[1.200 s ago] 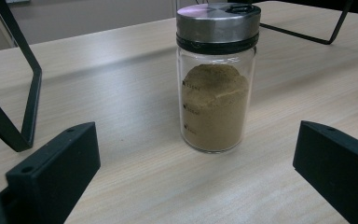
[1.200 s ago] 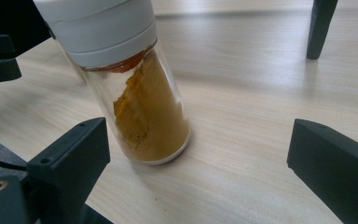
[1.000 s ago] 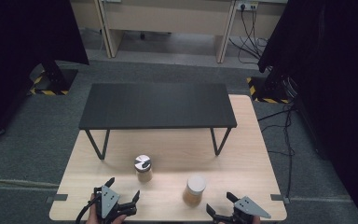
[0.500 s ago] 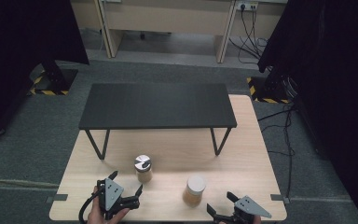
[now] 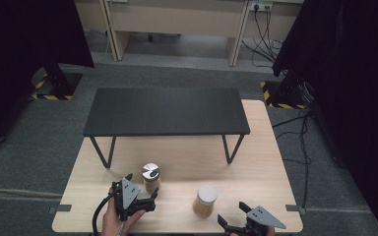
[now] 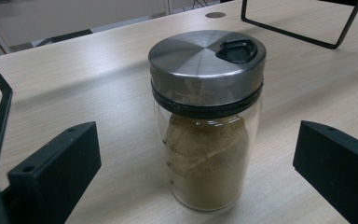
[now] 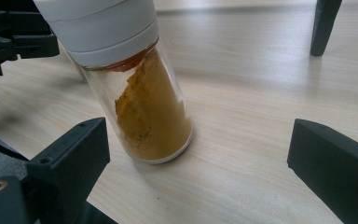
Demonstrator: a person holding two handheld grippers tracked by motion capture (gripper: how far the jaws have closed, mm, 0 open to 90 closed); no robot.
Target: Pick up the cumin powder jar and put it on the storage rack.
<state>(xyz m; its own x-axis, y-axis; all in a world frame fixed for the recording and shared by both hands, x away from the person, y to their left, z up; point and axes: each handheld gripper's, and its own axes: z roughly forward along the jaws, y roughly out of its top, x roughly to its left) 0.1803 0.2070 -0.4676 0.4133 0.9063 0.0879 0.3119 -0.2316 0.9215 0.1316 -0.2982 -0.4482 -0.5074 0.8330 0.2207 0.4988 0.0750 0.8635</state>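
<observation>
A glass spice jar with a steel lid (image 5: 151, 176) holds brown powder and stands upright on the wooden table (image 5: 256, 147). My left gripper (image 5: 141, 187) is just in front of it, open. In the left gripper view the jar (image 6: 207, 116) stands between the wide-apart jaws (image 6: 193, 140), touching neither. A second jar with a white lid (image 5: 205, 200) holds orange-yellow powder. My right gripper (image 5: 232, 214) is open at the table's near edge, right of that jar. In the right gripper view this jar (image 7: 144, 98) stands ahead, closer to the left jaw of the open gripper (image 7: 198, 135).
A low black shelf on thin metal legs (image 5: 167, 112) stands across the far half of the table. Grey carpet surrounds the table, with dark curtains at both sides and cables on the floor at right. My left gripper (image 7: 14, 37) appears far off in the right gripper view.
My left gripper has moved forward and a little right, closing in on the steel-lidded jar. The right gripper and both jars have stayed put.
</observation>
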